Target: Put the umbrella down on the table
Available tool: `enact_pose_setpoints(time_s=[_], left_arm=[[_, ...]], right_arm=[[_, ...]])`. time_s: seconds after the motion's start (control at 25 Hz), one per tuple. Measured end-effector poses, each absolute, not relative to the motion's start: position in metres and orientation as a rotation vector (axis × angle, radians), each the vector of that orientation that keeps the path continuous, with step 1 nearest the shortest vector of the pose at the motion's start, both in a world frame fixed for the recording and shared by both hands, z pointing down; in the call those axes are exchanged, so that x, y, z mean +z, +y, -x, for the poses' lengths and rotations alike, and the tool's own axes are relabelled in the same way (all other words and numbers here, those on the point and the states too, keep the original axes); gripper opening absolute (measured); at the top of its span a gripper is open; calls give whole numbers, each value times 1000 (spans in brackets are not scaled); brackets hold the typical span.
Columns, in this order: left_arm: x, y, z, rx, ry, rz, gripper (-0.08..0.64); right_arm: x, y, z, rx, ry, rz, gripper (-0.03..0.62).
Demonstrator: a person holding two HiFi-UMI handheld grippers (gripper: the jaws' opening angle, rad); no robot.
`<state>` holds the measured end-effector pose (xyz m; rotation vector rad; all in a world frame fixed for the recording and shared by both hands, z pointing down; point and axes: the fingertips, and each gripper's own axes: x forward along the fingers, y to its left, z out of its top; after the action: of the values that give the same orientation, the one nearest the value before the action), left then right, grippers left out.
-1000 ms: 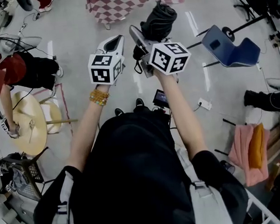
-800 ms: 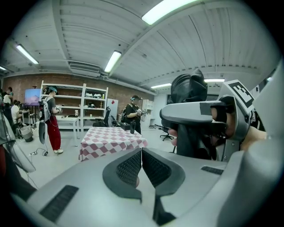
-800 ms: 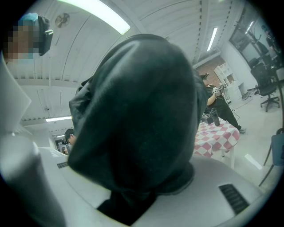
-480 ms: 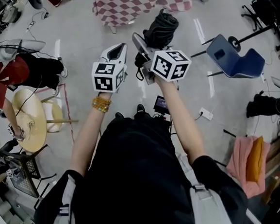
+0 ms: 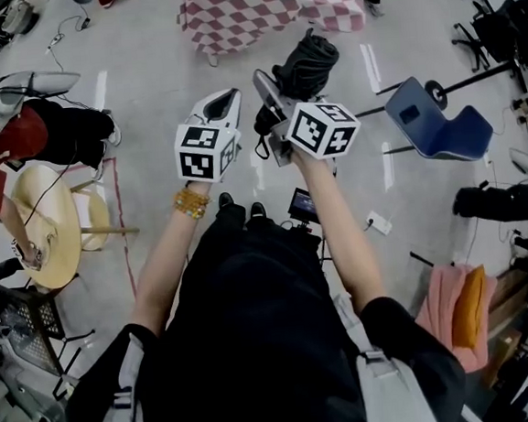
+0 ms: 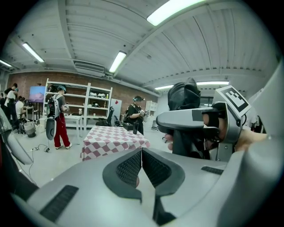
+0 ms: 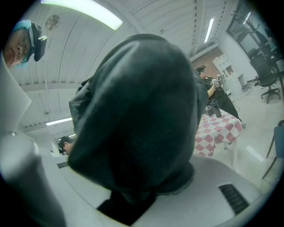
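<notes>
Head cam stares steeply down; my gripper cams look out level along my jaws. All three catch the checkered table (image 5: 269, 7).

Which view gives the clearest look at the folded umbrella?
Head view: the umbrella, held in the right gripper, shows its folded outline. Right gripper view: too close, it fills the frame. Left gripper view: it is side-on, partly behind that gripper.

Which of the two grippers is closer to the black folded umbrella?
Right. The right gripper grips the umbrella itself; the left gripper, shut and empty, is off to the umbrella's left in the head view, not touching it.
</notes>
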<state>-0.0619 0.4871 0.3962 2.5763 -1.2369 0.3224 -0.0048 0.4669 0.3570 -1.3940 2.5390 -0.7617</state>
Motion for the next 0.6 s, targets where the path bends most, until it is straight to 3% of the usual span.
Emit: enact_pose_setpoints(time_s=[0.6], left_arm=[[390,452,105,296,-1138,-2616,15]], right_arm=[[358,434,51,-777,2489,1480,192]])
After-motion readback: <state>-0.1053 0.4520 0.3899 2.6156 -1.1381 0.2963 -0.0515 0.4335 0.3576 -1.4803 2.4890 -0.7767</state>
